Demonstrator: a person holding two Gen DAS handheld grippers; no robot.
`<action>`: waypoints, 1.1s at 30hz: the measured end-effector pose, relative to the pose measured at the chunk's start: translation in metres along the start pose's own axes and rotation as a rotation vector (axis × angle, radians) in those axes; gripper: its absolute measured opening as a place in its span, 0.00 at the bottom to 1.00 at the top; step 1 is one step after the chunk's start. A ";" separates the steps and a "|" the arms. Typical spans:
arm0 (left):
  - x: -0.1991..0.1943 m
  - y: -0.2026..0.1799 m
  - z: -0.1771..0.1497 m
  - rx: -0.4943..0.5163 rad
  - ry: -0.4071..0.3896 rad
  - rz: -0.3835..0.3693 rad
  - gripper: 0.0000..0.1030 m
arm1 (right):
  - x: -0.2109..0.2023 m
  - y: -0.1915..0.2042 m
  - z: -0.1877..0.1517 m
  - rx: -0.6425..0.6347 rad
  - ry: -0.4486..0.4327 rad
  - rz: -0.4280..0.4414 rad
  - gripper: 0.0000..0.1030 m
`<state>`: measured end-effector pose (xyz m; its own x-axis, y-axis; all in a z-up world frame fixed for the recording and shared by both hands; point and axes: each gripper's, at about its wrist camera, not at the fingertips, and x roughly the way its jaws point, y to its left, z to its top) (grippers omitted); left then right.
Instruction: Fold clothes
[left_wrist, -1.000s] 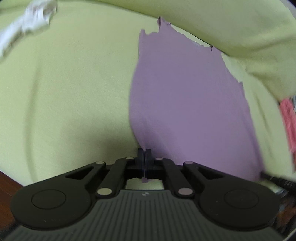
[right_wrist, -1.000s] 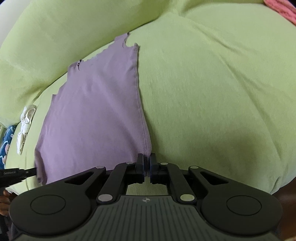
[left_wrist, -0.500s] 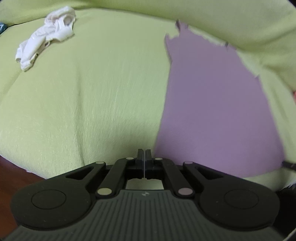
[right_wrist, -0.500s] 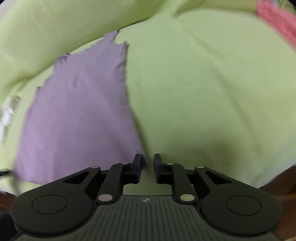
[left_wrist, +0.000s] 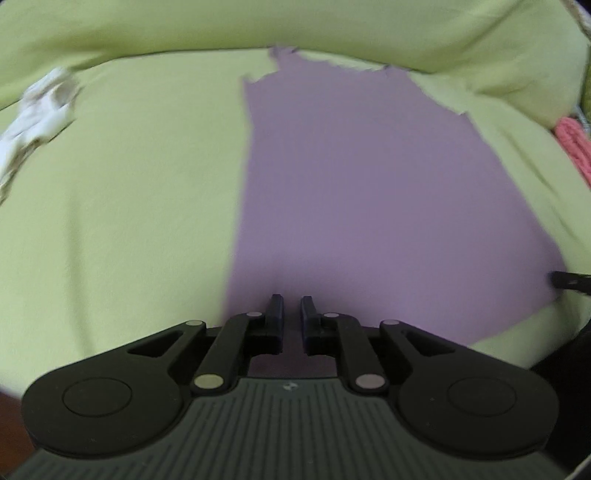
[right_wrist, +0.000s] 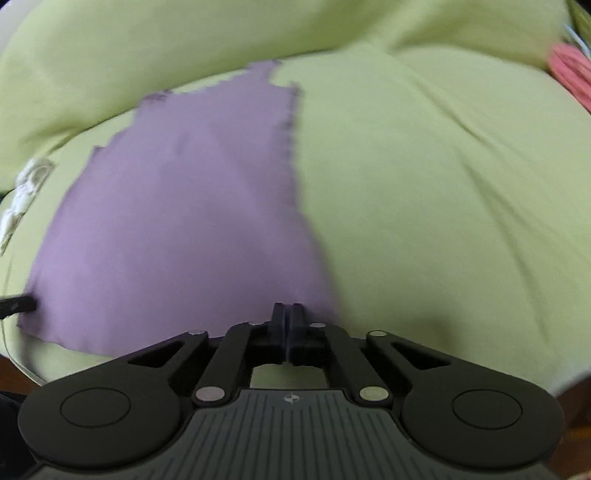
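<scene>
A purple garment lies flat on a lime green cushion, its strap end pointing away from me. My left gripper hovers over the garment's near hem with its fingers a small gap apart and nothing between them. My right gripper is shut at the garment's near right corner; whether cloth is pinched between the fingers is unclear. The right gripper's tip shows in the left wrist view, and the left gripper's tip shows in the right wrist view.
A crumpled white cloth lies at the cushion's far left and also shows in the right wrist view. A pink knitted item sits at the right edge and also shows in the right wrist view. A green back cushion rises behind.
The left gripper let go of the hem, moved right over the garment and opened slightly. The right gripper opened, then shut again at the near right corner.
</scene>
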<state>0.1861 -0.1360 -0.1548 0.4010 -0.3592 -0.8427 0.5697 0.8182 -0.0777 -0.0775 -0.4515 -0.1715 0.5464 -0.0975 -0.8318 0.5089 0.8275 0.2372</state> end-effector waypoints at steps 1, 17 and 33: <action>-0.003 0.003 0.003 -0.001 0.006 0.010 0.07 | -0.003 -0.004 0.003 0.006 0.002 -0.014 0.01; 0.084 -0.027 0.117 0.083 -0.126 -0.160 0.12 | 0.083 0.039 0.097 -0.248 -0.146 0.195 0.00; 0.154 0.060 0.292 -0.174 -0.193 -0.242 0.19 | 0.151 0.080 0.233 -0.167 -0.093 0.487 0.15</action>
<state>0.4916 -0.2730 -0.1333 0.4072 -0.6166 -0.6738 0.5409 0.7573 -0.3661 0.2006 -0.5293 -0.1613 0.7538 0.2783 -0.5953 0.0722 0.8653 0.4959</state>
